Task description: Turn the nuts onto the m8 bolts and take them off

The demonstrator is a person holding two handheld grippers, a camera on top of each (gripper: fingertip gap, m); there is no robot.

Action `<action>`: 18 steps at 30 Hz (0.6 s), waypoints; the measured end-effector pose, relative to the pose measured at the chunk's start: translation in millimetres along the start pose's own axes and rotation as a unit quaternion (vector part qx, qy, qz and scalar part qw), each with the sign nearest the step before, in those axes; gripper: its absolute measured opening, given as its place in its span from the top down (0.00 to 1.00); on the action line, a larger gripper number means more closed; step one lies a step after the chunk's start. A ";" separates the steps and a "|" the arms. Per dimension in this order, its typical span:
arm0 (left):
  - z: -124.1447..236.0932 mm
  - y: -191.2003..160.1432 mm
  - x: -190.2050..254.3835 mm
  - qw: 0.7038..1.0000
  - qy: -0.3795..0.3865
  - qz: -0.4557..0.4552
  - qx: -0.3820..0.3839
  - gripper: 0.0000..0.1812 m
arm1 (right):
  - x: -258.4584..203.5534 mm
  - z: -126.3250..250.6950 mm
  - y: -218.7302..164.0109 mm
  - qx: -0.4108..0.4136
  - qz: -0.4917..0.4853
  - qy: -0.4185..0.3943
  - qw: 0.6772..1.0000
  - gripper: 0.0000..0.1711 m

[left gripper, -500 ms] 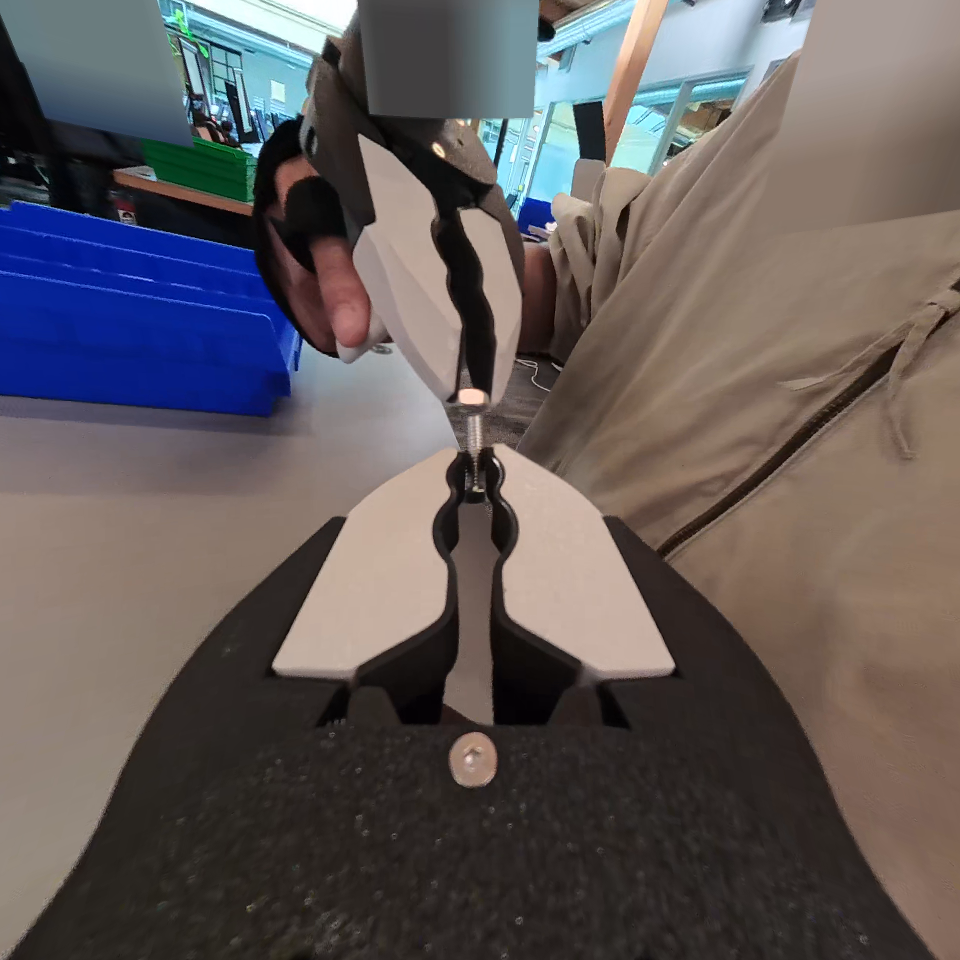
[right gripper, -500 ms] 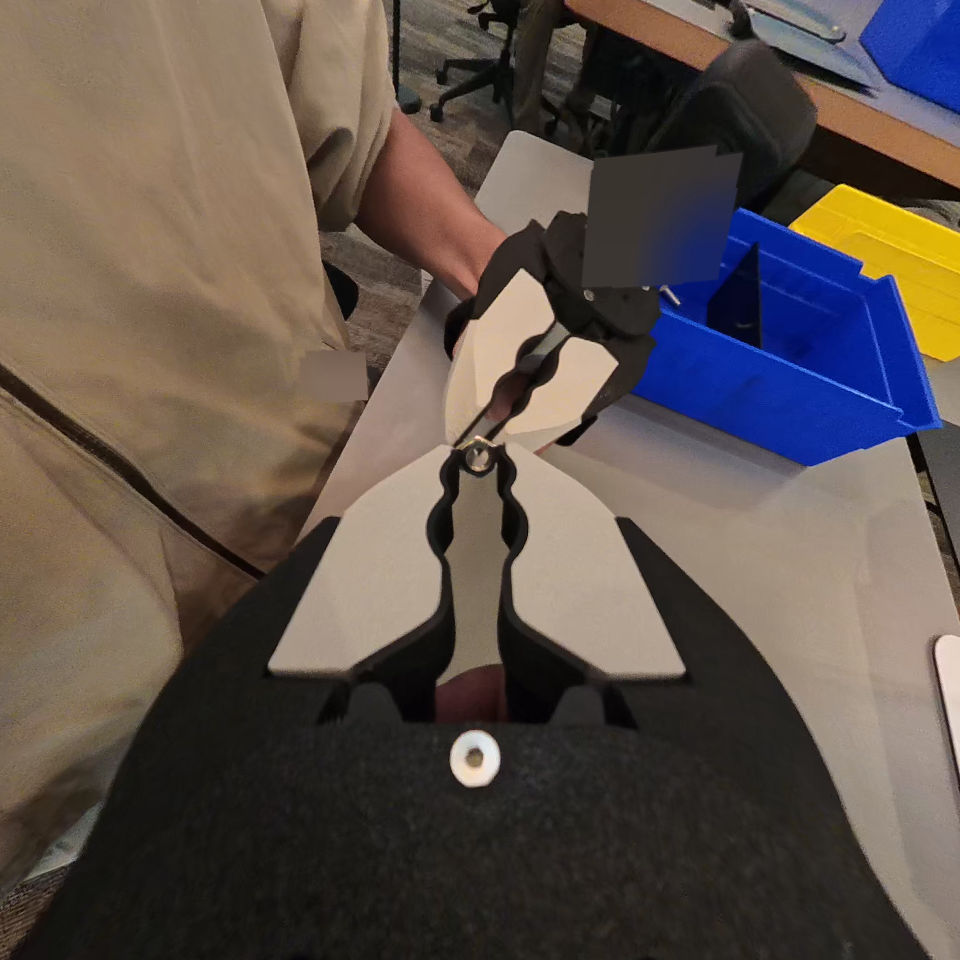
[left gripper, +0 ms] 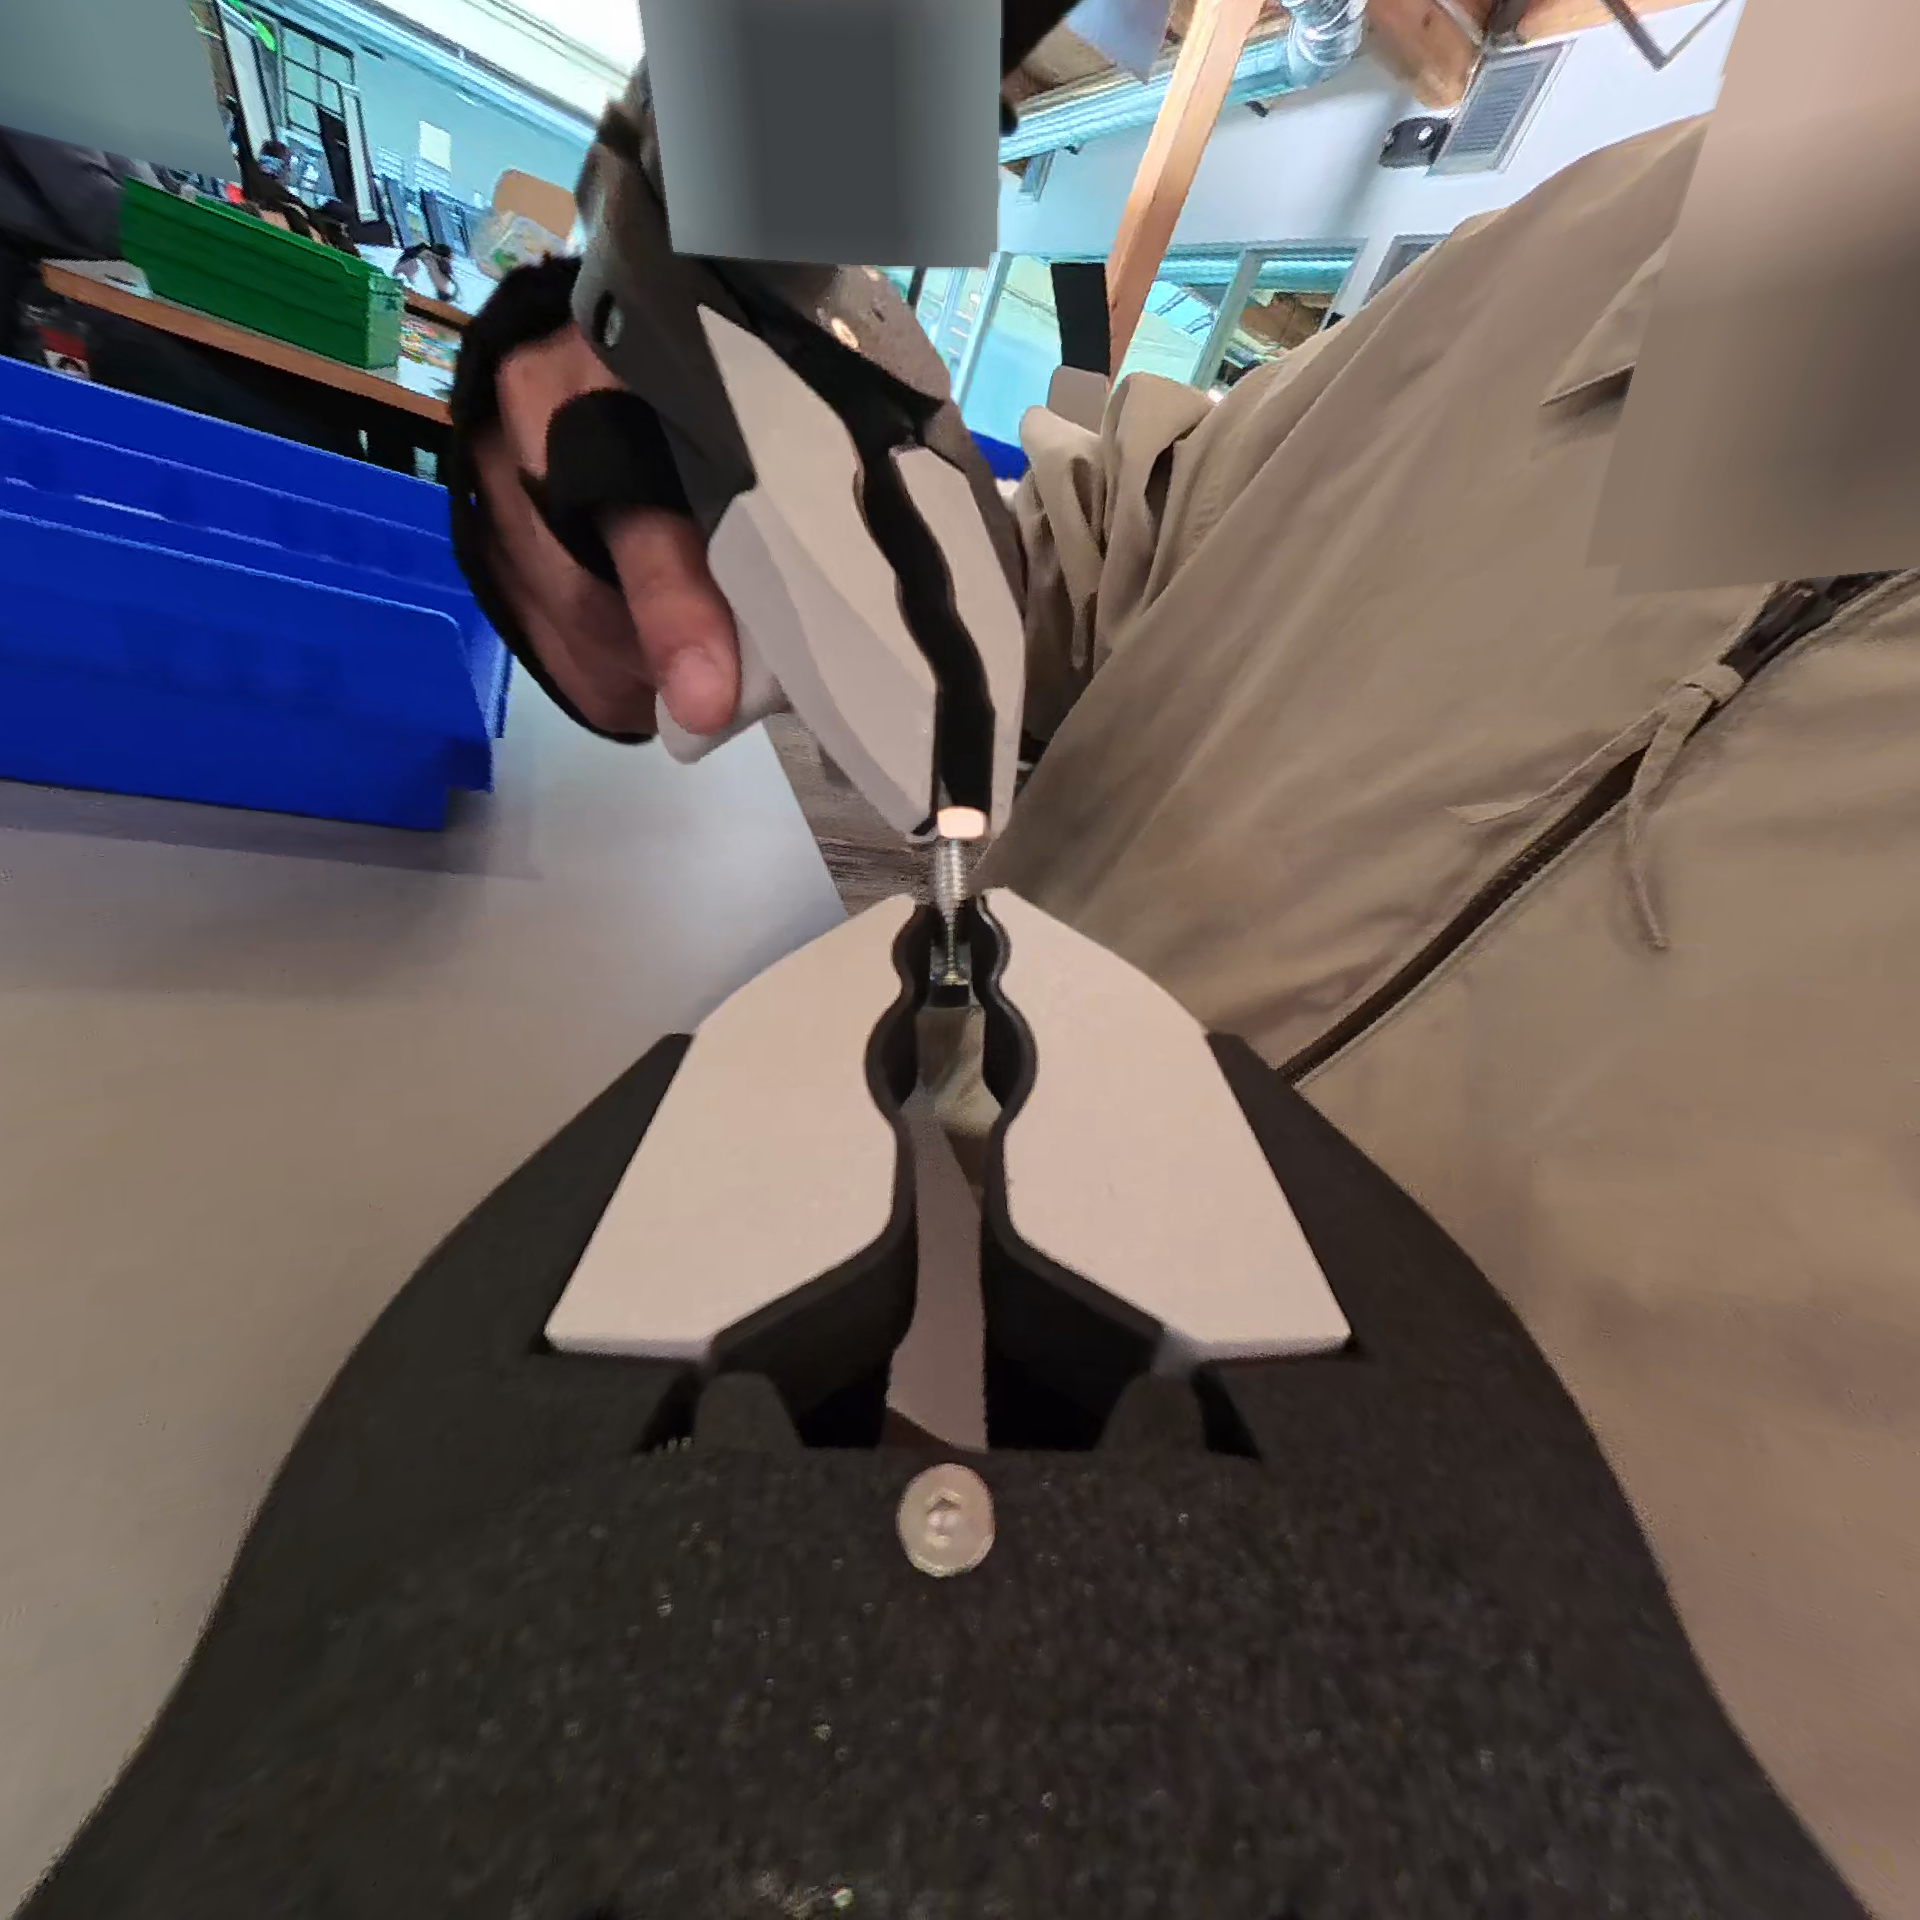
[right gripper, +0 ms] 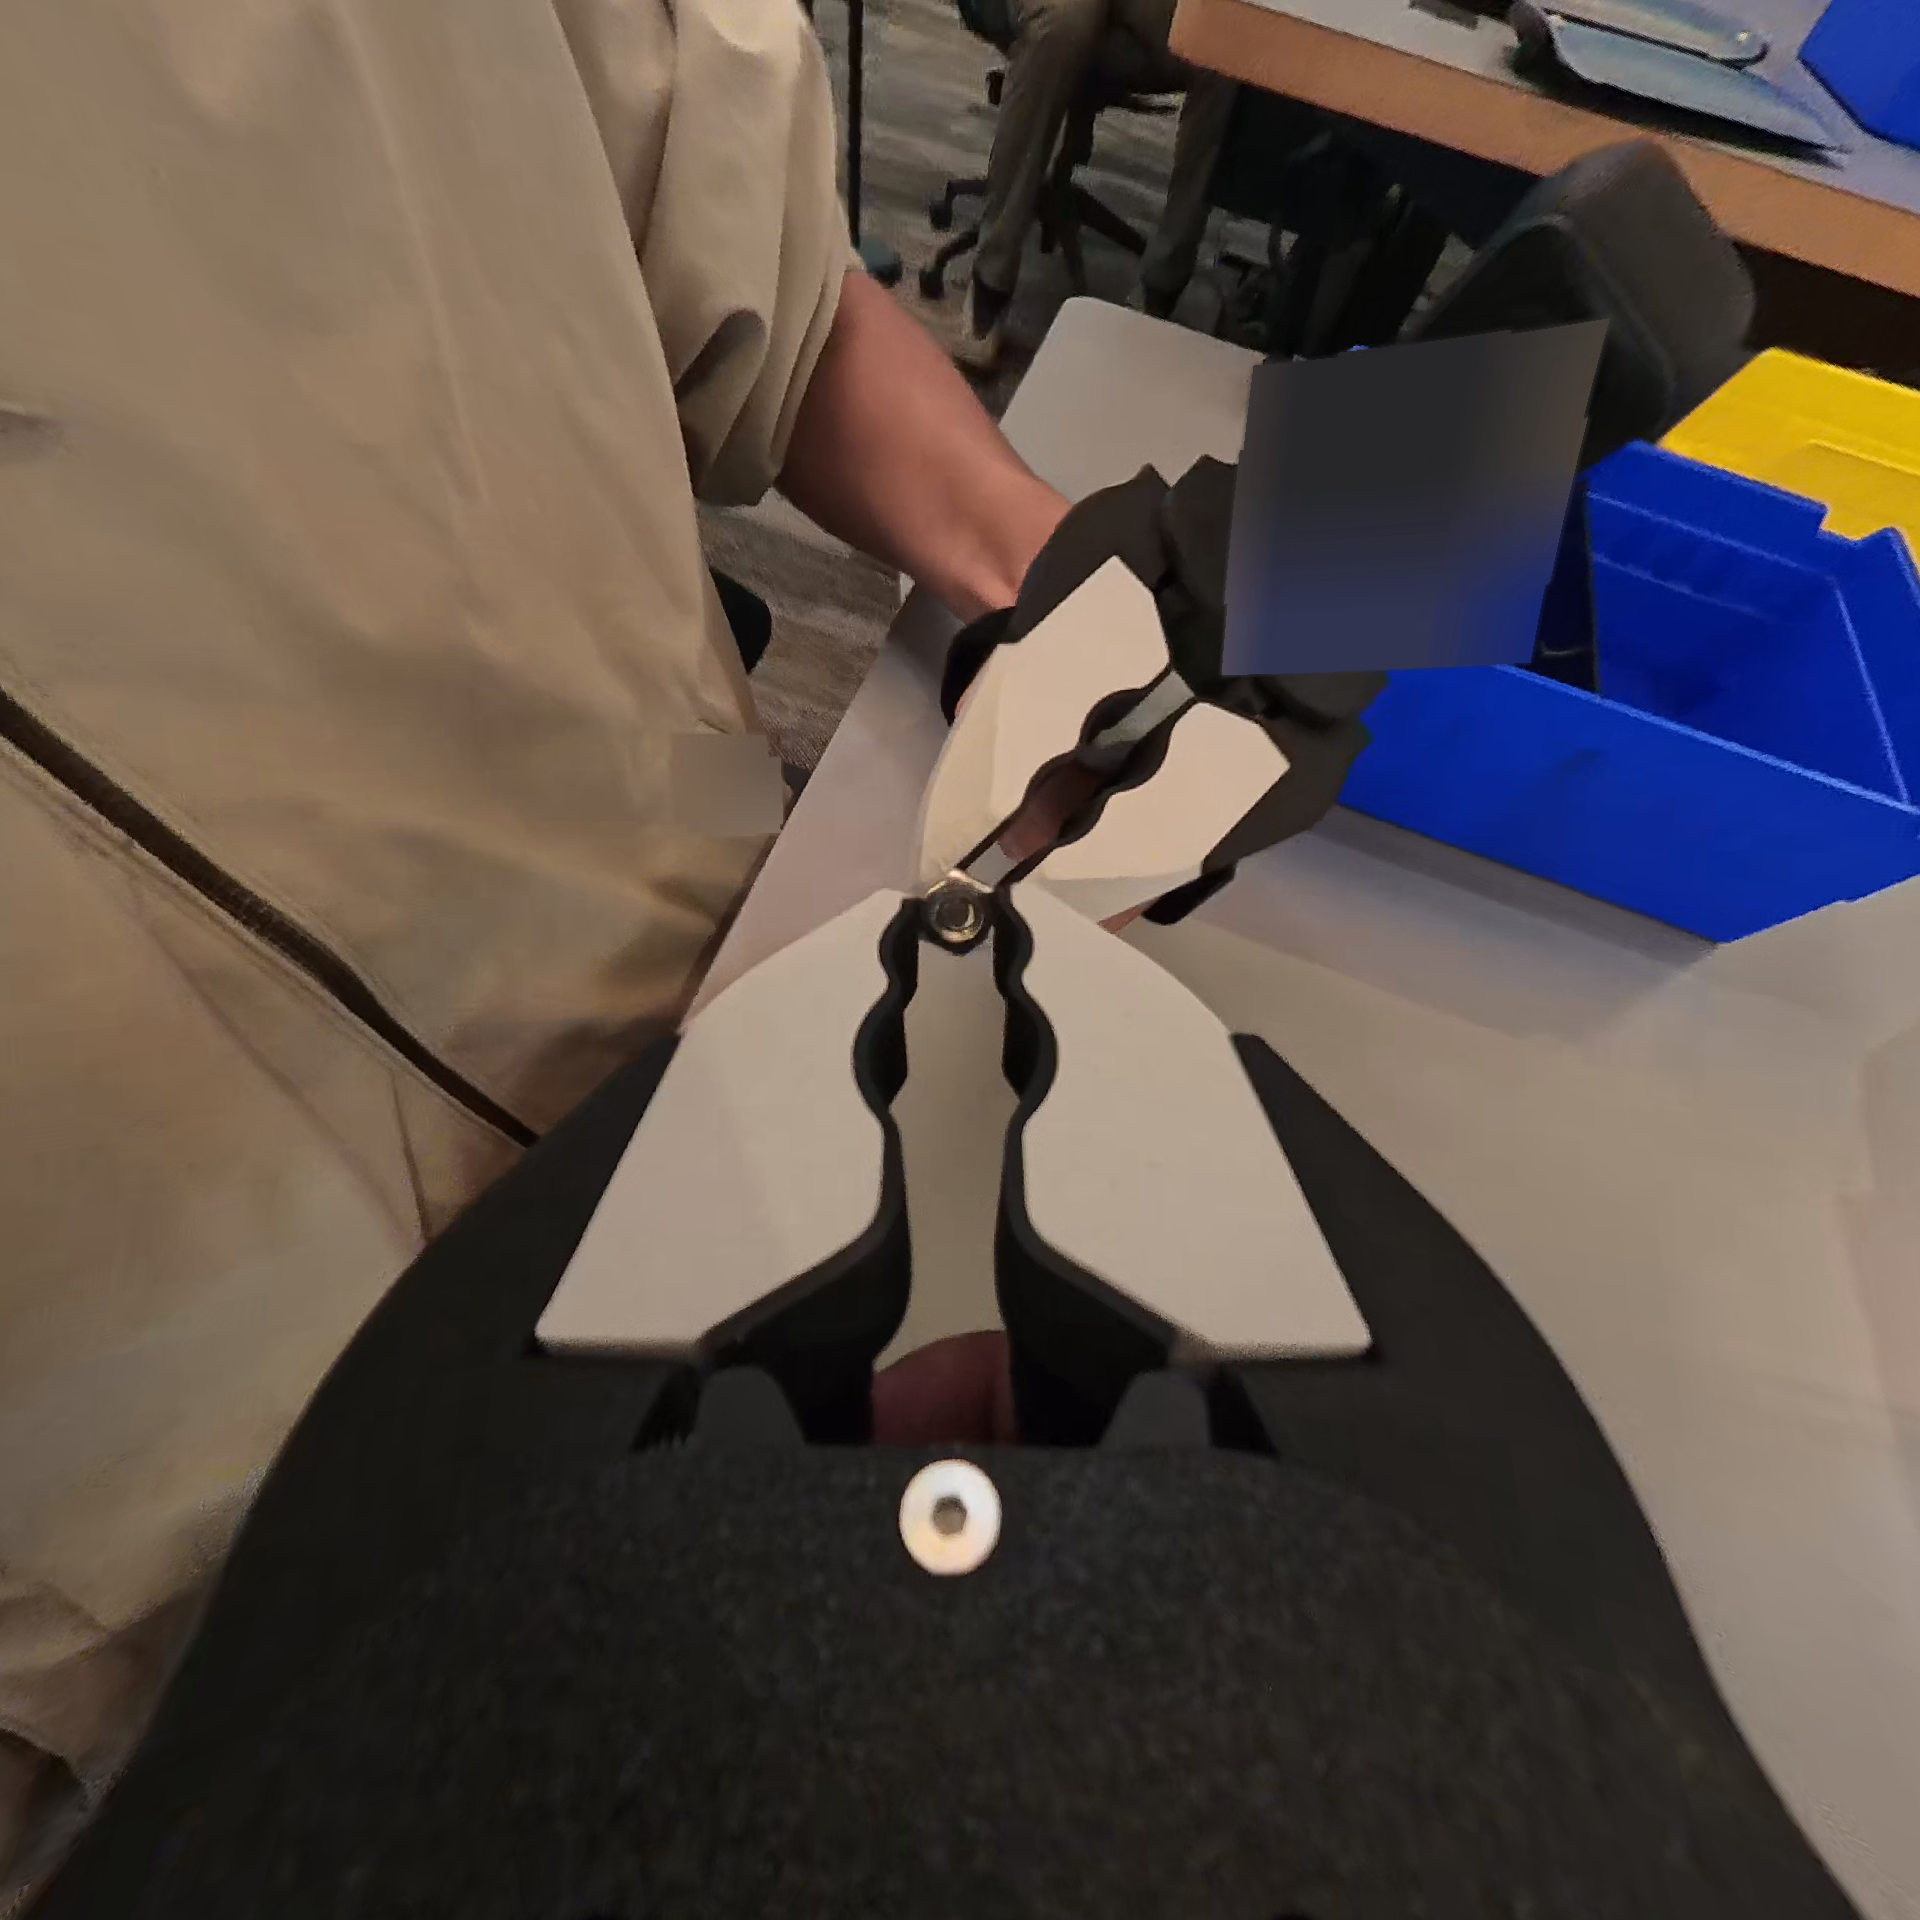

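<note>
Gripping bolt [left gripper: 952,902] by lower end: left gripper [left gripper: 951,920], fingers closed around it, threaded shaft pointing up. Right gripper [right gripper: 953,914] clamped on nut [right gripper: 956,914], nut sitting at top end of bolt. Both grippers meet tip to tip above grey table [right gripper: 1455,1143], near edge, close to person's beige jacket [left gripper: 1455,727]. Blue bin [right gripper: 1704,769] on table behind left gripper.
</note>
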State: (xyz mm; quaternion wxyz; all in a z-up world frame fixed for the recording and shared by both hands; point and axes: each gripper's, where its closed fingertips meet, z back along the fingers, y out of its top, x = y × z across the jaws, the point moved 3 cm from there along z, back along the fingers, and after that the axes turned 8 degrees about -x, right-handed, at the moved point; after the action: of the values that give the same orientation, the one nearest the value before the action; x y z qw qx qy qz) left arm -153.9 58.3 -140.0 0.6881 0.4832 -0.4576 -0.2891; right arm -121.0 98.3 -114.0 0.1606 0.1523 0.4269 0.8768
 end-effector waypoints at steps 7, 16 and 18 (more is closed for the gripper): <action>-0.8 -4.0 -8.2 0.994 0.094 -0.051 -0.023 0.96 | 3.8 0.3 -10.8 0.021 -0.073 -0.010 0.997 0.92; -5.4 -5.7 -21.7 0.935 0.301 -0.161 -0.098 0.96 | 15.1 -2.1 -29.5 0.036 -0.180 -0.037 0.982 0.92; -5.0 -7.4 -24.2 0.913 0.342 -0.187 -0.118 0.96 | 15.1 -3.7 -35.0 0.043 -0.208 -0.042 0.976 0.92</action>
State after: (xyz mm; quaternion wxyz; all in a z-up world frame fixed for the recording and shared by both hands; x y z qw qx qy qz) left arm -159.0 78.0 -156.0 0.7878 0.5446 -0.0579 -0.2819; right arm -130.8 122.4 -142.1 0.3506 0.1038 0.4791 0.7980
